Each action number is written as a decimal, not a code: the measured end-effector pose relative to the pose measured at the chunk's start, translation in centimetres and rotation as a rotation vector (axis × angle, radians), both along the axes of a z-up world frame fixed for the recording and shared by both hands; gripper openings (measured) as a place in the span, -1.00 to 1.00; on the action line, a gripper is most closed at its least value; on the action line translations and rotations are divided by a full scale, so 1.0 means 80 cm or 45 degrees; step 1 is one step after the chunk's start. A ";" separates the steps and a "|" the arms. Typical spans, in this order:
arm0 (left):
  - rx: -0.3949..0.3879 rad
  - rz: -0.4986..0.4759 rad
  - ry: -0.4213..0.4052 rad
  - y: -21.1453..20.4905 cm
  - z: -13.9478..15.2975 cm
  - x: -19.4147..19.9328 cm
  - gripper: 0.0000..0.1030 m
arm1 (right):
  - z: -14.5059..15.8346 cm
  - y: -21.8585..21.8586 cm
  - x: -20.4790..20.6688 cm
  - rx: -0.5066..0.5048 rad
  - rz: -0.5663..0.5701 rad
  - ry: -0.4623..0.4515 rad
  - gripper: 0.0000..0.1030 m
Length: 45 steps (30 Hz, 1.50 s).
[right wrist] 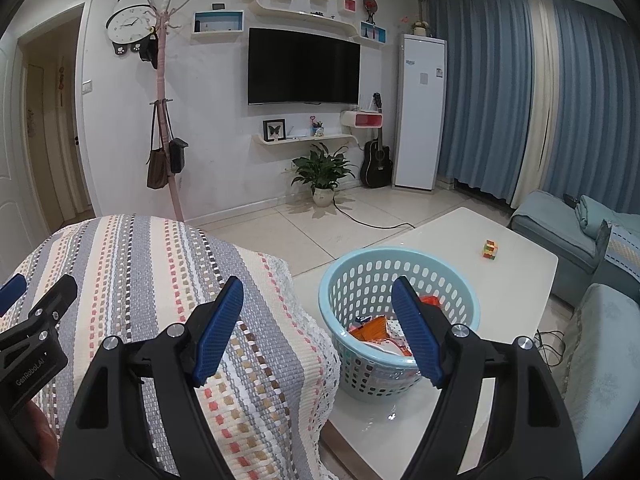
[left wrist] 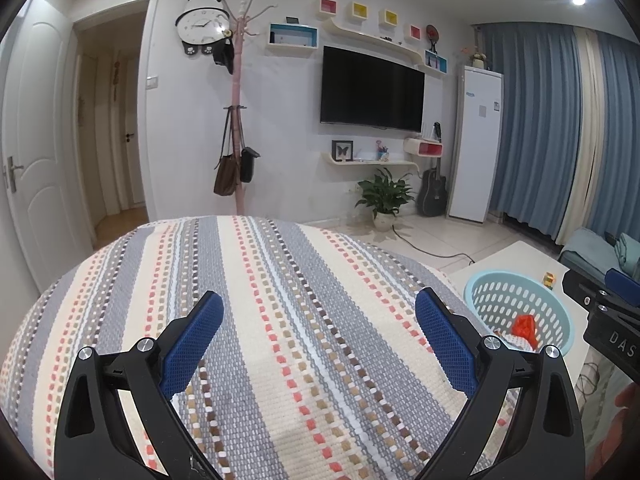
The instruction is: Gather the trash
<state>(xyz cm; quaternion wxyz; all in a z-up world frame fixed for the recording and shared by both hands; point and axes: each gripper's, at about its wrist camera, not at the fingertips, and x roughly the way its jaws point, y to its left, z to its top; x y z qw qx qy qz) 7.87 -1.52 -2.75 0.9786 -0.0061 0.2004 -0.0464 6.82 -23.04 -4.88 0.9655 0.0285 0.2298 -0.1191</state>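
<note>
Closest to me, both tools hang over the striped woven cloth [left wrist: 304,320], a nubbly cover of grey, cream and coral dashes draped over something rounded. The left gripper [left wrist: 320,332] has its blue-padded fingers spread wide with nothing between them, only bare cloth beneath. The right gripper [right wrist: 318,328] is just as wide apart and just as empty, held where the cloth's lacy edge drops away toward the basket. I'd guess both are parked like this because nothing is left on the cloth to pick up.

Just past the cloth's edge, the pale blue basket [right wrist: 400,258] stands on the white low table [right wrist: 520,280], close enough to be reached from the cloth without stretching, which seems to be why it sits there. Its wall is pierced with oval holes. Inside lies the trash [right wrist: 372,330]: crumpled orange wrappers, some white paper or plastic, a flash of red, all heaped loosely at the bottom.

Farther along the table, well apart from the basket, a small multicoloured cube [right wrist: 490,249] sits alone; it looks like a toy rather than rubbish.

Beyond, on the floor by the far wall, a potted plant [right wrist: 323,172] stands under the dark television [right wrist: 302,66].
</note>
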 end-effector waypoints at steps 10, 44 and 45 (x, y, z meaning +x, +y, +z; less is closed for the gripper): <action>0.002 0.008 -0.014 -0.002 0.002 -0.003 0.82 | 0.000 -0.001 0.002 0.017 0.006 0.007 0.41; 0.077 0.089 -0.024 -0.008 0.004 -0.008 0.82 | 0.001 -0.011 0.000 0.024 -0.002 0.008 0.41; 0.080 0.092 -0.030 -0.007 0.003 -0.009 0.81 | 0.001 -0.011 0.000 0.024 -0.002 0.008 0.41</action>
